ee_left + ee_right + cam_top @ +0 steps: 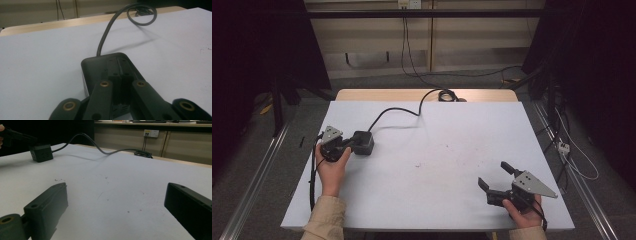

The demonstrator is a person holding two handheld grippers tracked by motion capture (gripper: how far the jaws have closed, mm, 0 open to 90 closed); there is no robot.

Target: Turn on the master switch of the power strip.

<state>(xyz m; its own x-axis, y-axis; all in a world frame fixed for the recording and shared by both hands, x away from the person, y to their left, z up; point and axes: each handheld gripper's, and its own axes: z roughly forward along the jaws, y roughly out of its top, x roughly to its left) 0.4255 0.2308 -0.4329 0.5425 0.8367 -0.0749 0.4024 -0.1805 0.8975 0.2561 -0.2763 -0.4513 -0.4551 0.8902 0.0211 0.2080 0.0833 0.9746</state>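
Your left gripper [346, 145] sits at the table's [437, 200] left side, touching the power cube [363, 142] just to its right. The cube's cable [399, 111] runs back to the far edge. Your right gripper [496, 177] rests near the front right corner, well apart from the cube.

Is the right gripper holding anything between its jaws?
No: in the right gripper view the right gripper has its jaws standing wide apart, with only the bare white table between them.

Dim, cool overhead light, soft shadows on the table [437, 165], near foreground blurred.
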